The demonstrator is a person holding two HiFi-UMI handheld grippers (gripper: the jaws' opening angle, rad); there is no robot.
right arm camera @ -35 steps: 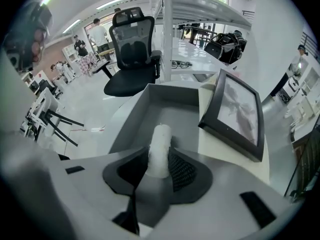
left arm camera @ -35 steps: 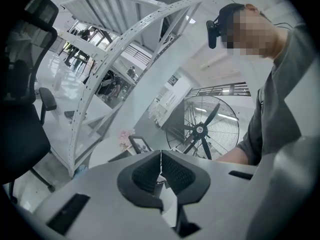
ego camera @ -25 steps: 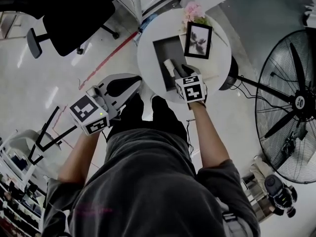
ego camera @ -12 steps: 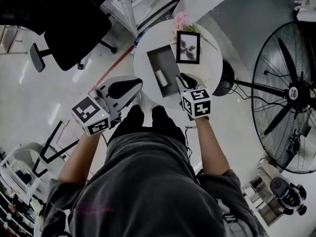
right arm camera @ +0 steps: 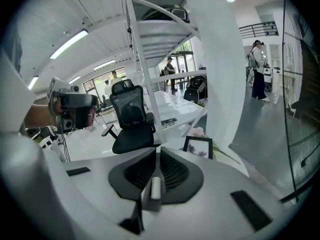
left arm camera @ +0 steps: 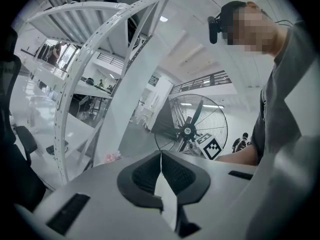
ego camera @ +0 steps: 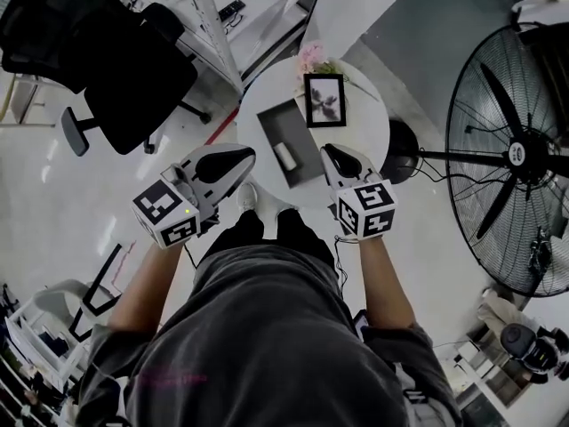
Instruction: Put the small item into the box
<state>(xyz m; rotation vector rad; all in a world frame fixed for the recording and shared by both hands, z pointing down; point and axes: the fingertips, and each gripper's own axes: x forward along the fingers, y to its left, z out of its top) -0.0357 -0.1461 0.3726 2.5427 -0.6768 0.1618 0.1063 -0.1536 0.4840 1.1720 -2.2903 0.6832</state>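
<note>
The small item (ego camera: 285,156), a short white cylinder, lies in the grey box (ego camera: 271,123) on the round white table (ego camera: 364,136). My right gripper (ego camera: 331,152) hovers at the table's near right edge, clear of the box. Its jaws are closing and almost together, with nothing between them. In the right gripper view the item (right arm camera: 155,188) shows through the slit below the right gripper (right arm camera: 156,151) tips. My left gripper (ego camera: 251,156) is held left of the table, off its edge. In its own view the left gripper (left arm camera: 161,154) is shut and holds nothing.
A framed picture (ego camera: 324,100) stands behind the box, with pink flowers (ego camera: 311,58) at the table's far edge. A large floor fan (ego camera: 516,154) stands to the right, a black office chair (ego camera: 116,52) to the far left. White shelving rises behind the table.
My right gripper has drawn back from over the box toward the person, and its jaws have come together. The item stays lying in the box. The left gripper has hardly moved.
</note>
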